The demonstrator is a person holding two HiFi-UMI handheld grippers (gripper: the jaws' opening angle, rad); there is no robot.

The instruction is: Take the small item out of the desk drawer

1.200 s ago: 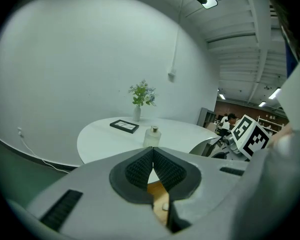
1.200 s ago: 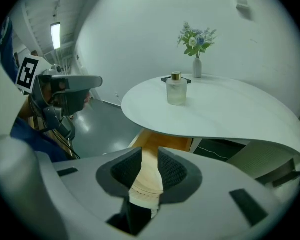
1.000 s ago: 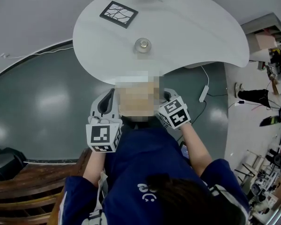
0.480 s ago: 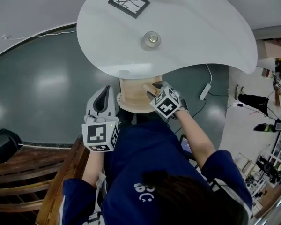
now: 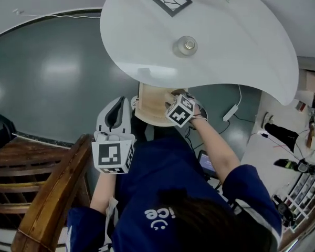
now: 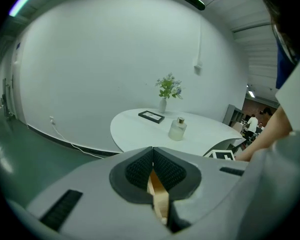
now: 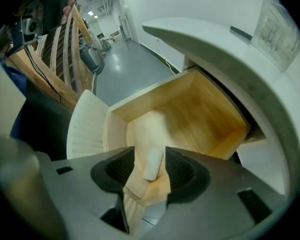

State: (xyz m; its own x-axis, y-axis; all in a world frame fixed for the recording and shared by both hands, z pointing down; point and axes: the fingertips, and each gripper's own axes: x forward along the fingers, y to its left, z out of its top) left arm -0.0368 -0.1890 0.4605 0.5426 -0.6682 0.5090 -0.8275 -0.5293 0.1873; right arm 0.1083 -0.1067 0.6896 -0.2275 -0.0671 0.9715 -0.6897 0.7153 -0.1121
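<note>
The small white cylindrical item lies in the open wooden drawer, ungripped between the right gripper's jaws, which have just been opening as it was lowered in. A grasp seems next. Drawer walls and the white table's overhanging edge crowd it, so only upward withdrawal is left. The left gripper's jaws are pressed together, empty.

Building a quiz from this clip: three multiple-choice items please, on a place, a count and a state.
1. How many things stand on the desk? A one; B three; C five.
2. Where is the small pale cylinder? A on the desk; B in the open drawer; C on the floor.
3. The left claw has its jaws: A together; B wide apart; C gripping the cylinder.
Answers: B: framed picture, bottle, vase. B: it lies in the drawer, ungripped between the jaws of the right claw, which have just been opening. A: its pads meet.
</note>
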